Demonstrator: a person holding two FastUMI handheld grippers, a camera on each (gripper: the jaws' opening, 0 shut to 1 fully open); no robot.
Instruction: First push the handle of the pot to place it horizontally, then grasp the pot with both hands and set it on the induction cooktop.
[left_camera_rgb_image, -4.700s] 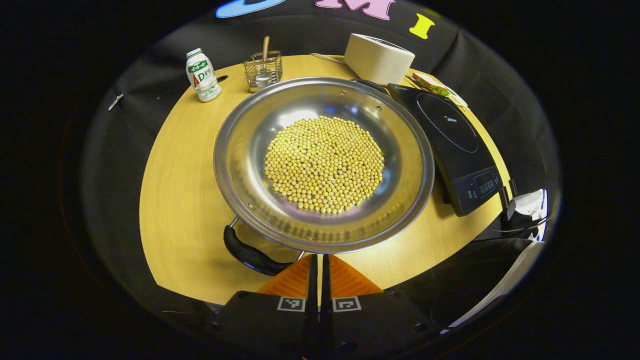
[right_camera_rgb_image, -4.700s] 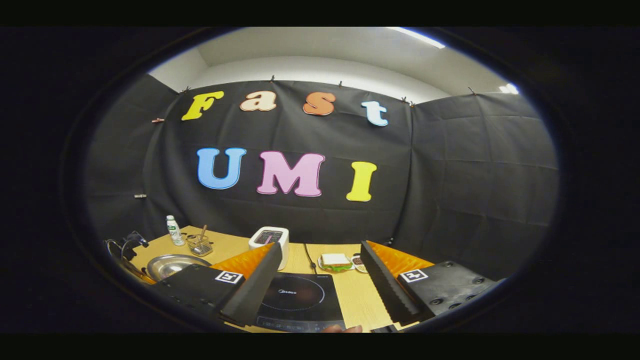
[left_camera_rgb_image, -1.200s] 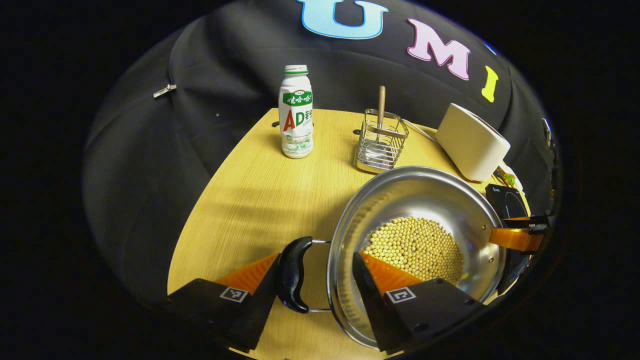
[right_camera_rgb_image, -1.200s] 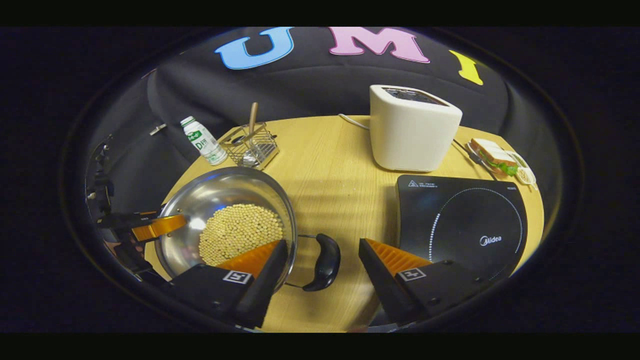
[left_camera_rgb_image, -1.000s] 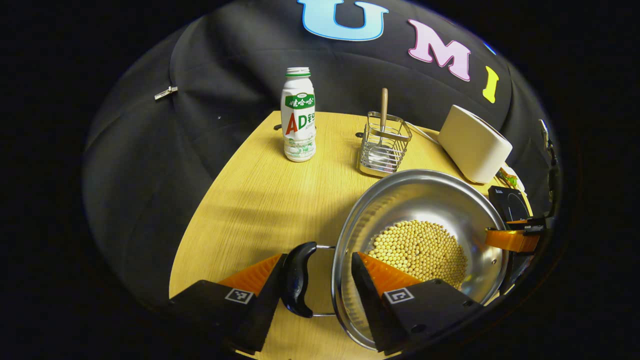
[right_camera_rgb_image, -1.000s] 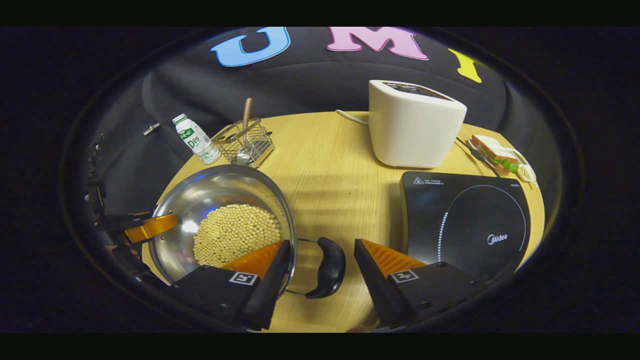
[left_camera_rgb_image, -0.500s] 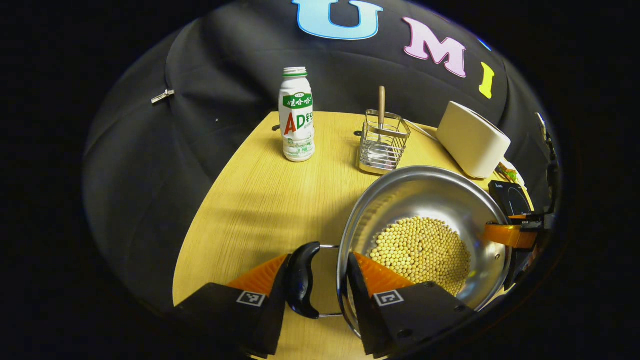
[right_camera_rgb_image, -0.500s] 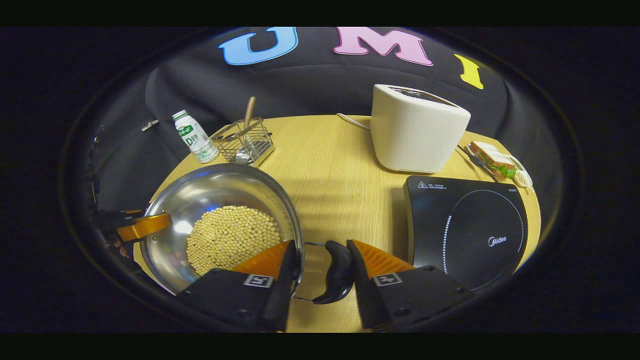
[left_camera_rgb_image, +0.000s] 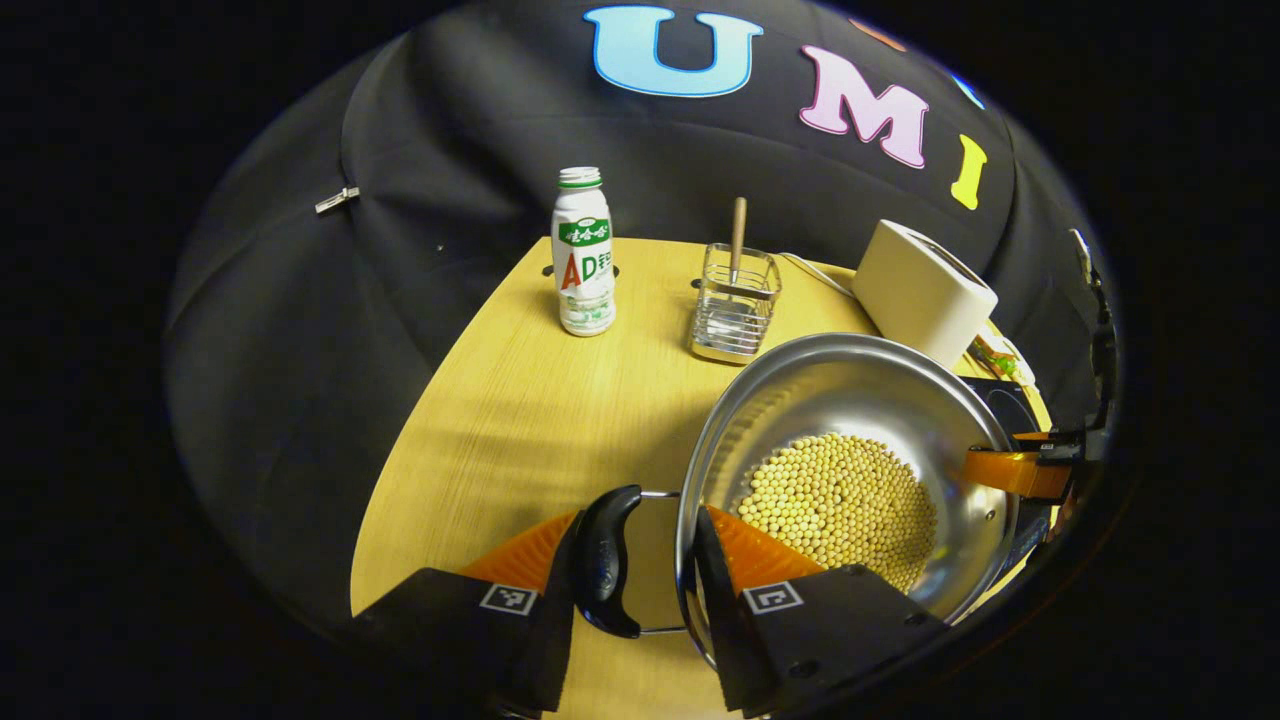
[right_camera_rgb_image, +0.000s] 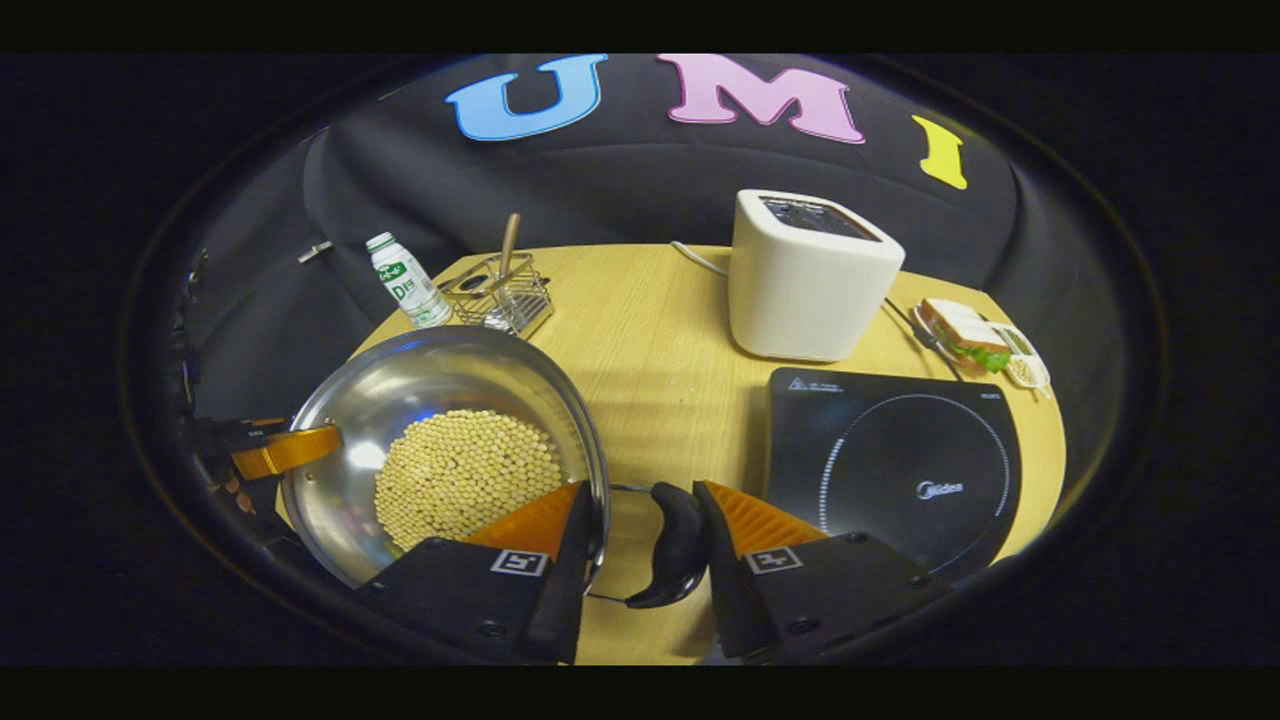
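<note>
Yellow wood table (left_camera_rgb_image: 520, 400) in a black-draped booth, pot on its left part, so that's the setting.

The left gripper (left_camera_rgb_image: 637, 518) is closed down to a narrow gap. One of its fingers (left_camera_rgb_image: 545, 555) is pressed against the outside of the black left-side handle (left_camera_rgb_image: 603, 560), and the other is tucked inside the pot (left_camera_rgb_image: 850, 400) against the wall. Handle and rim are pinched together as one bundle.

The same thing is mirrored by the right gripper (right_camera_rgb_image: 640, 490). One finger is set inside the rim and the other is laid against the right-side handle (right_camera_rgb_image: 680, 545).

Both handles are lying flat, sticking out sideways. That's probably why the pinch works at all, since a flat handle gives the outer finger something to bear on.

The pot is loaded with a heap of soybeans (left_camera_rgb_image: 840, 500), so a two-sided hold makes sense. It should be kept level or the beans will be sent rolling. Whether the base is off the table can't be told.

The induction cooktop (right_camera_rgb_image: 900, 470) is sitting bare to the right, well apart from the pot, with open wood between them. The push step looks done and the carry across is what's left.

Farther back, a white toaster (right_camera_rgb_image: 805, 280), a wire basket (left_camera_rgb_image: 728, 310), a drink bottle (left_camera_rgb_image: 582, 255) and a sandwich (right_camera_rgb_image: 965, 335) are parked out of the path.
</note>
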